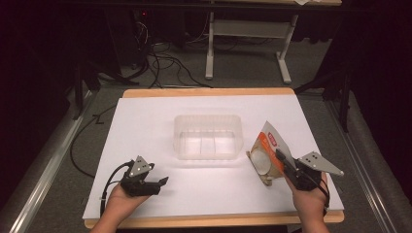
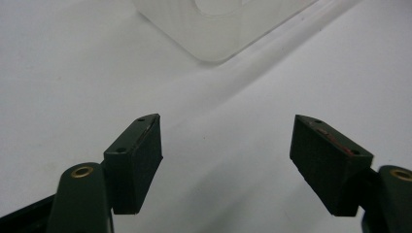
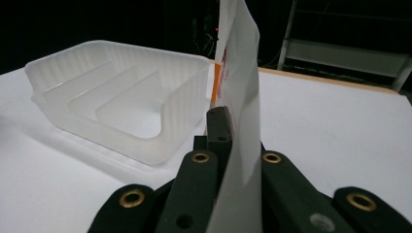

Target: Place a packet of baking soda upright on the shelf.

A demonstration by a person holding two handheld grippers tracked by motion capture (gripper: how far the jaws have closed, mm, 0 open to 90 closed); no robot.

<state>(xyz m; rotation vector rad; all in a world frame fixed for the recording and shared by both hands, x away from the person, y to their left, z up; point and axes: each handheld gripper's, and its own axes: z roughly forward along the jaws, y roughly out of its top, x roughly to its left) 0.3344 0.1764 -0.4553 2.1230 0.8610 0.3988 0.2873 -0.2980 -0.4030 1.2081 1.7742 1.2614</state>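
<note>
Holding: right gripper (image 1: pixel 281 160) has its fingers (image 3: pixel 219 127) clamped on the edge of a flat white-and-orange paper food packet (image 1: pixel 267 153), lifted off the white bench (image 1: pixel 145 126).
Left gripper (image 1: pixel 163 181): fingers wide apart, nothing between them.
Container: clear ribbed plastic tray (image 1: pixel 208 136), dividers inside, empty, just left of the right fingers.
Next, likely: carry packet over tray, lower, release.

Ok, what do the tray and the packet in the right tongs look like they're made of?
Tray: probably thin moulded plastic, frosted and translucent; the table shows faintly through, and the walls are ribbed with low dividers inside. Packet: a thin printed pouch, white and orange, likely film or coated paper; it stands as a flat sheet between the right tongs. A round pale item shows on its face.
</note>
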